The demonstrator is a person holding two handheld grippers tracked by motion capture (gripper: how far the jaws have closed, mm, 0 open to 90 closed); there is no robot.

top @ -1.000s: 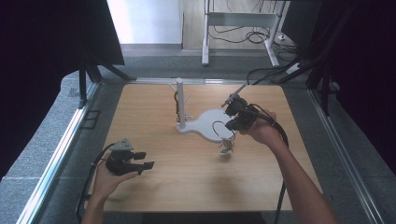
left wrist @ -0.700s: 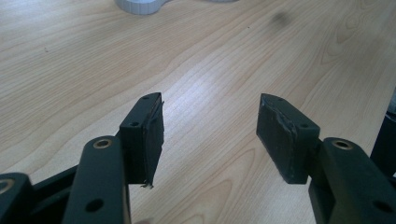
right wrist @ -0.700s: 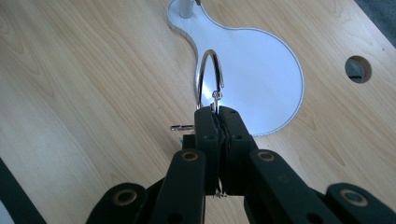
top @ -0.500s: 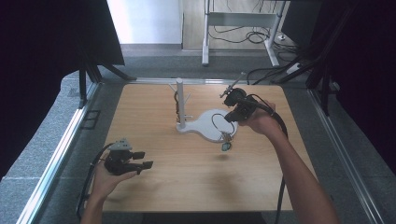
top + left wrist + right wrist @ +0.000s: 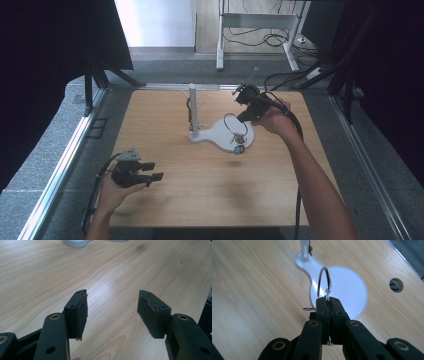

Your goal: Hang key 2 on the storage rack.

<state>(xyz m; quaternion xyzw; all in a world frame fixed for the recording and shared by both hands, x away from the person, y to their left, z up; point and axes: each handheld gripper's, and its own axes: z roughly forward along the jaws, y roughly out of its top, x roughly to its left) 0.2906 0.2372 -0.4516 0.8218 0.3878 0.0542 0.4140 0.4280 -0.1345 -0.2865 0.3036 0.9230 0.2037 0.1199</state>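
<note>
Pale wooden table [image 5: 200, 200], smooth and grain-streaked, takes up the middle of the high view. At centre sits a white stand [image 5: 216, 134]: flat pear-shaped base, slim upright post with pegs. Over the base's round end, right of centre, the right gripper [image 5: 329, 301] is clamped tight on a thin silver key ring [image 5: 323, 281], a small teal tag dangling under it. Lower left, the left gripper [image 5: 112, 312] rests with jaws apart, nothing between them.

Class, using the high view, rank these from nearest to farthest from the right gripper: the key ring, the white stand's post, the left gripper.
1. key ring, clamped in the right gripper
2. white stand's post, to its left
3. left gripper, near the table's front-left
</note>
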